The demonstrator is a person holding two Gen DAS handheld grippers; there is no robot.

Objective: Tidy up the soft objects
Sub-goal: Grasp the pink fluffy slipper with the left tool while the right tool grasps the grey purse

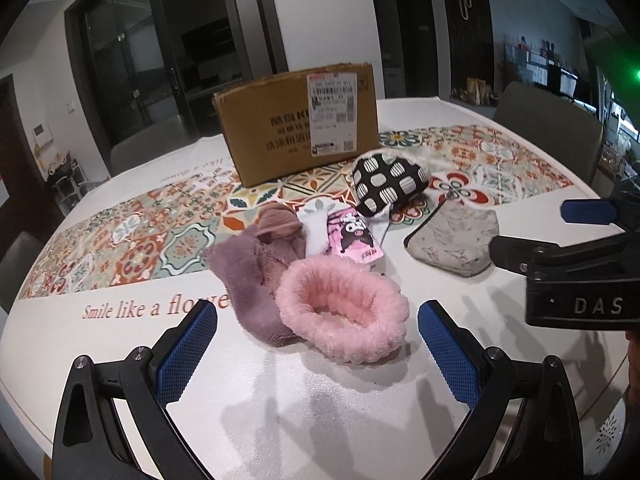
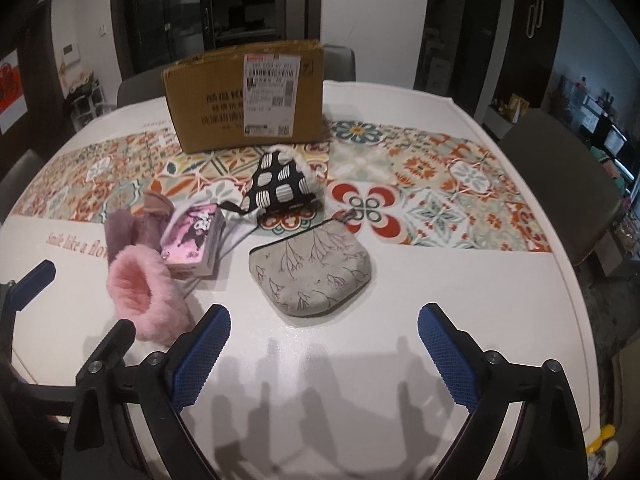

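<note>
A pile of soft things lies mid-table: a pink fluffy sock (image 1: pixel 344 314) (image 2: pixel 140 292), a mauve fluffy sock (image 1: pixel 252 276) (image 2: pixel 128 226), a white sock (image 1: pixel 316 224), a pink cartoon packet (image 1: pixel 358 236) (image 2: pixel 192 242), a black-and-white pouch (image 1: pixel 390 182) (image 2: pixel 280 188) and a grey floral pouch (image 1: pixel 454 238) (image 2: pixel 310 272). My left gripper (image 1: pixel 318 356) is open and empty just before the pink sock. My right gripper (image 2: pixel 324 354) is open and empty just before the grey pouch; it also shows in the left wrist view (image 1: pixel 552 236).
A brown cardboard box (image 1: pixel 298 120) (image 2: pixel 246 94) with a shipping label stands behind the pile on a patterned tile runner (image 1: pixel 480 148) (image 2: pixel 440 184). The round white table (image 1: pixel 280 400) (image 2: pixel 440 288) has grey chairs (image 1: pixel 552 120) (image 2: pixel 560 184) around it.
</note>
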